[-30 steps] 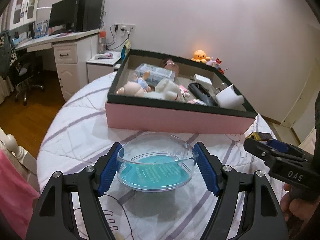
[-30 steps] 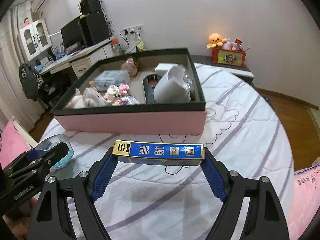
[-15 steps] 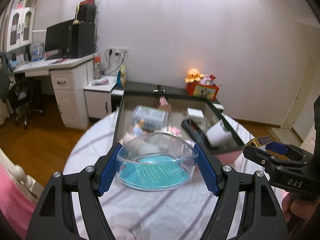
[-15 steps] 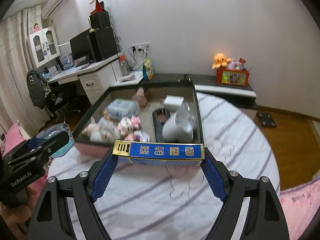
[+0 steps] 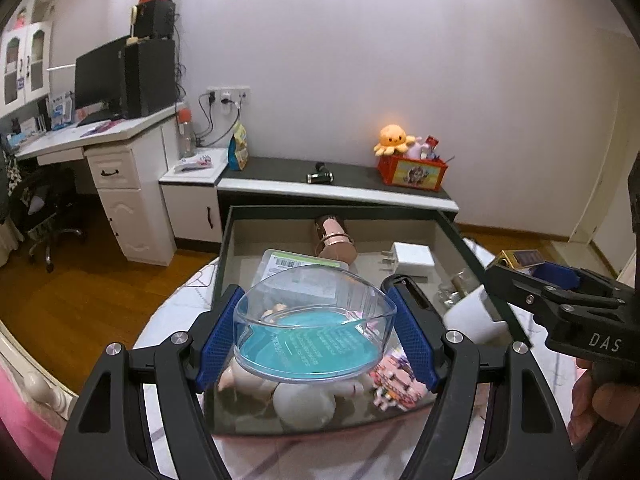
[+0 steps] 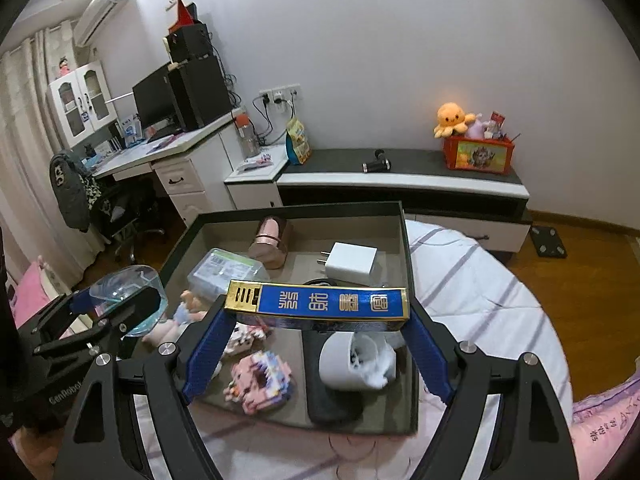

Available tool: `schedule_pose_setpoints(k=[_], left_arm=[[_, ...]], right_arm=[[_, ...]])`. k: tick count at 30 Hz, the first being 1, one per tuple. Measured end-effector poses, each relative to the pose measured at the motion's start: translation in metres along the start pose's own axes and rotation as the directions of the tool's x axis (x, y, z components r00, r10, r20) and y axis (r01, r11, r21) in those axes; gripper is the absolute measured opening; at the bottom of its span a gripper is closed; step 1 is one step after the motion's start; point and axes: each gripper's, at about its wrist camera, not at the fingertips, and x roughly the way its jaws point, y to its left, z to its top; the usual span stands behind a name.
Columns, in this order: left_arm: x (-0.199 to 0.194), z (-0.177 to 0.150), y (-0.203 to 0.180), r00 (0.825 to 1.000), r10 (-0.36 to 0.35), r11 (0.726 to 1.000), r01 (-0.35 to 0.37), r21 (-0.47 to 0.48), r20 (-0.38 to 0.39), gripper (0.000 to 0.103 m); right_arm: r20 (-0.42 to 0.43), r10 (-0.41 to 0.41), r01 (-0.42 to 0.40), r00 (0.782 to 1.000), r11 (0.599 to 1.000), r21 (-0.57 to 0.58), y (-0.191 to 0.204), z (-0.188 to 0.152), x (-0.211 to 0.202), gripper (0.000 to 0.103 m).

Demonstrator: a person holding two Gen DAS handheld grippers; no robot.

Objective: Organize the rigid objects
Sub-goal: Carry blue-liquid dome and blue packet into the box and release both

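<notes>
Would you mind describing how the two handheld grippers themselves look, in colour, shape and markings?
Both are black, angular frames with triangular cut-outs and silver screw heads. The left gripper and right gripper each have fingers lined with textured blue pads. White lettering shows on the sides: "DAS" on the right one, "GenRobot" on the left. No cables are visible.

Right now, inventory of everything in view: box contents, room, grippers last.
glass bowl: 1, clear with blue base, held over the box
carton: 1, blue and gold, held over the box
storage box: 1, dark rim, open, on the table
charger: 1, white, box far right
mug: 1, white, on its side, box right
clear case: 1, box far left
brick toy: 1, pink, box front
octopus plush: 1, orange, on the red bin
left gripper: shut on glass bowl
right gripper: shut on carton
</notes>
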Motion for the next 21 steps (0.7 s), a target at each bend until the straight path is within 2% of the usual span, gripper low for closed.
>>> schedule_pose_setpoints(k=[11,13,14,15,21], left_arm=[[0.036,-0.004,-0.009,0.997,0.013,1.0,-0.011,0.02,-0.08,0.076],[0.036,-0.004,-0.008,0.997,0.032,0.999,-0.031,0.021,-0.076,0.09],[0.033,-0.004,-0.008,0.996,0.047,0.999,-0.046,0.018,-0.07,0.101],[0.031,-0.004,-0.007,0.997,0.054,0.998,-0.053,0.018,-0.063,0.103],[0.002,-0.009,-0.003,0.997,0.069,0.998,-0.069,-0.005,-0.018,0.103]], right_arm=[[-0.062,0.022,-0.02,0.998,0.999,0.028,-0.012,0.0,0.034,0.085],[-0.05,0.014,-0.012,0.999,0.999,0.035,-0.015,0.0,0.032,0.09],[-0.045,0.01,-0.008,0.999,0.999,0.051,-0.018,-0.001,0.031,0.099],[-0.045,0.011,-0.008,0.999,0.998,0.065,-0.02,-0.001,0.03,0.103],[-0.013,0.036,-0.034,0.999,0.993,0.109,-0.025,-0.008,0.008,0.103]])
